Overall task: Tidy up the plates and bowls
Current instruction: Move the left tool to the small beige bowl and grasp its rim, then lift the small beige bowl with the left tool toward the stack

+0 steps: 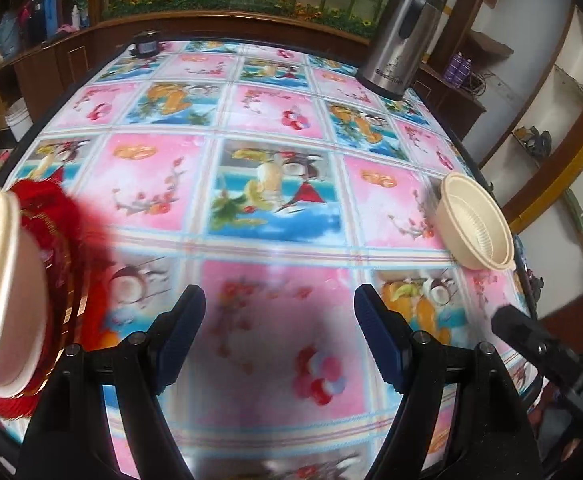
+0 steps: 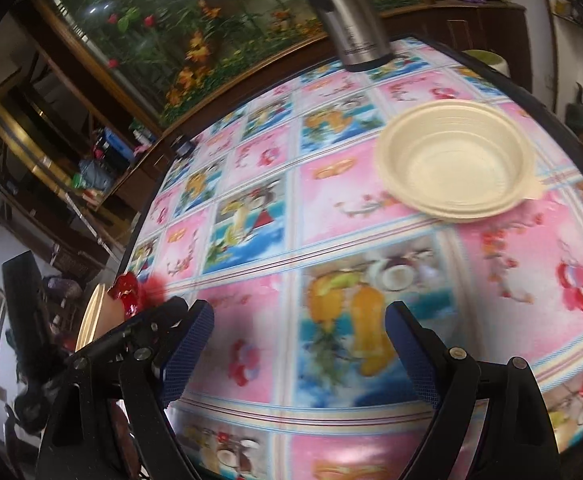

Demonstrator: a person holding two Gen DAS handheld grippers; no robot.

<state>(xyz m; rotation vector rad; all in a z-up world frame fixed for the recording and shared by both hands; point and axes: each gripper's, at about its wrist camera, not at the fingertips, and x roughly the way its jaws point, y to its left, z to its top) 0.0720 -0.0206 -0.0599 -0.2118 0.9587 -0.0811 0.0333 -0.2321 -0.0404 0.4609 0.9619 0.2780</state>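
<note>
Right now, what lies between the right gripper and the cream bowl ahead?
Only bare patterned tablecloth separates the right gripper from the cream bowl, per the right wrist view.

Both views are evenly and fairly brightly lit, with soft daylight-like light and few hard shadows. Two small bright reflections are seen in the glass at the upper left of the right wrist view. Motion blur is spread over the patterned desk (image 2: 251,208) cloth and the cream bowl (image 2: 455,164). Strong fisheye bending and dark vignetted corners are seen at the edges.
</note>
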